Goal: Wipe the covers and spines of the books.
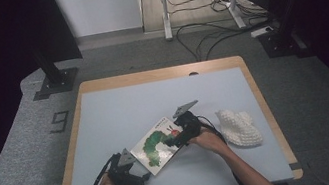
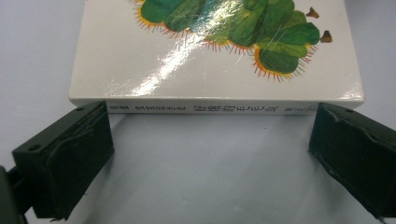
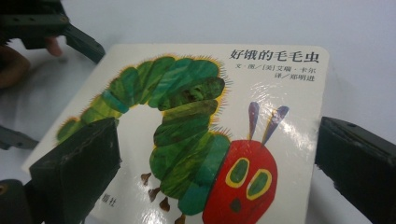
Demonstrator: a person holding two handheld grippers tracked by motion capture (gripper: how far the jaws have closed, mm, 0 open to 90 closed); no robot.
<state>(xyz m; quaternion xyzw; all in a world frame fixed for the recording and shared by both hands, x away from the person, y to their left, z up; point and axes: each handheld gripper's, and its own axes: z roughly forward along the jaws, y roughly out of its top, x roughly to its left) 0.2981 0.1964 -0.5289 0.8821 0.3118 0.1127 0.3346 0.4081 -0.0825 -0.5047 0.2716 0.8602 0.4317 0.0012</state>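
Lying flat on the counter (image 1: 106, 117), just left of the white knitted item (image 1: 239, 126), the caterpillar board book (image 1: 157, 145) is judged stiff, fairly light and glossy-slippery; it is best taken across its thick spine edge. Its long axis runs diagonally, title end farthest from the person. The right gripper (image 3: 215, 186) is spread over the cover, the left gripper (image 2: 210, 154) released before the spine.

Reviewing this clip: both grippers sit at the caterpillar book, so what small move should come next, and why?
Probably close the left gripper on the board book: its open jaws already flank the spine edge on the table, while the right gripper stands open over the cover.
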